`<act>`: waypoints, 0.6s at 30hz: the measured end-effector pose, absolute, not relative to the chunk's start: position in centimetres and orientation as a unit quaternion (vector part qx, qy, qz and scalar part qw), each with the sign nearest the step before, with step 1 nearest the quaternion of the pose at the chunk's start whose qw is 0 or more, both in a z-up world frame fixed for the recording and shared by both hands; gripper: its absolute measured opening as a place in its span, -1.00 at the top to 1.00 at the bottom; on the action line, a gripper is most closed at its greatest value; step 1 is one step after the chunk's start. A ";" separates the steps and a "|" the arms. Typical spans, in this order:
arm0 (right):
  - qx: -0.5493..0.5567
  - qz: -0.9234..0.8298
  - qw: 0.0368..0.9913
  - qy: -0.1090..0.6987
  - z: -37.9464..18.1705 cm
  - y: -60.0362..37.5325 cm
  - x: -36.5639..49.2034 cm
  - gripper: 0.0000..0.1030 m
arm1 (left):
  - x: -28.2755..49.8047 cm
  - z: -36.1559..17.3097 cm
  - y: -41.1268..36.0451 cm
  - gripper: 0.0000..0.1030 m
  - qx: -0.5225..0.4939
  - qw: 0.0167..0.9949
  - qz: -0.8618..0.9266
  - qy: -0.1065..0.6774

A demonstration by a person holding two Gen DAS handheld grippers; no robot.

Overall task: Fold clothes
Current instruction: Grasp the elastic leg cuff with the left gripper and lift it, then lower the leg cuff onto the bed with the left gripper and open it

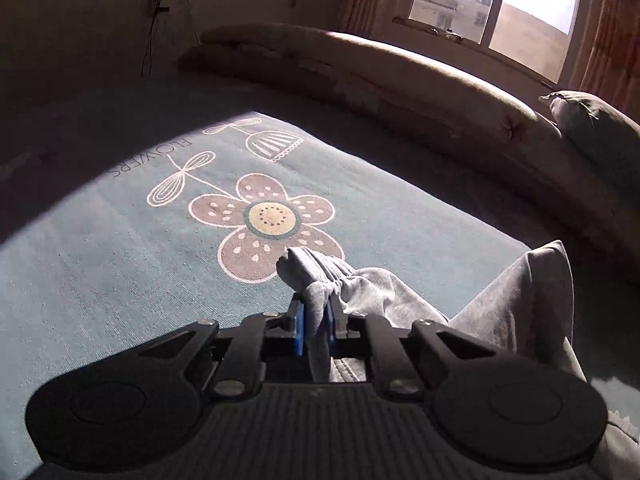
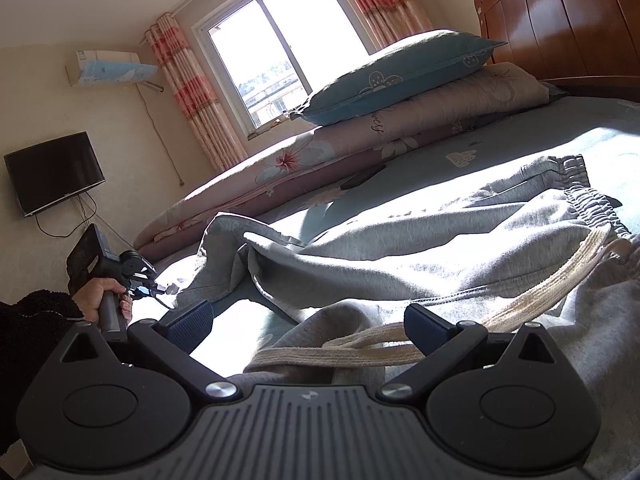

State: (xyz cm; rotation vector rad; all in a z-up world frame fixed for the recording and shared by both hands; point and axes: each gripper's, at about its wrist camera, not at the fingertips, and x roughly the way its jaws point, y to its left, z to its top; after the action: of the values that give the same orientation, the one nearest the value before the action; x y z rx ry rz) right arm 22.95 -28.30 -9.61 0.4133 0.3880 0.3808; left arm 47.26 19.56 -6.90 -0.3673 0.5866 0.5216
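Note:
Grey sweatpants (image 2: 420,240) lie rumpled across the bed, with the elastic waistband (image 2: 588,196) at the far right and a cream stripe (image 2: 532,296) down the leg. My left gripper (image 1: 316,320) is shut on a bunched end of the grey fabric (image 1: 320,276), held just above the sheet. It also shows in the right wrist view (image 2: 154,286), held by a hand at the left. My right gripper (image 2: 308,324) is open, its blue pads (image 2: 424,326) spread either side of a fold of the pants near the cream stripe.
The bed has a teal sheet with a flower print (image 1: 272,216). A folded quilt (image 2: 320,152) and a teal pillow (image 2: 400,76) lie along the window side. A wooden headboard (image 2: 560,20) stands at the right, a wall television (image 2: 52,172) at the left.

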 end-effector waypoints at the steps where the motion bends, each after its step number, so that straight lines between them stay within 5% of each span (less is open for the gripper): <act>1: 0.202 0.187 0.942 0.191 -9.6 -28.3 23.0 -1.00 | 48.1 -6.2 19.8 0.84 -0.163 0.911 0.257 0.280; 18: 0.152 0.187 0.941 0.237 -11.2 -26.4 24.1 -1.00 | 56.8 0.0 23.0 0.78 -0.035 0.941 0.291 0.169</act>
State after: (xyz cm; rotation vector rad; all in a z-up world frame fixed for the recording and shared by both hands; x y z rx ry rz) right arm 24.12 -26.38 -11.19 0.3111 0.4838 0.3812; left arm 56.78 23.04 0.04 -0.0710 0.3448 0.5943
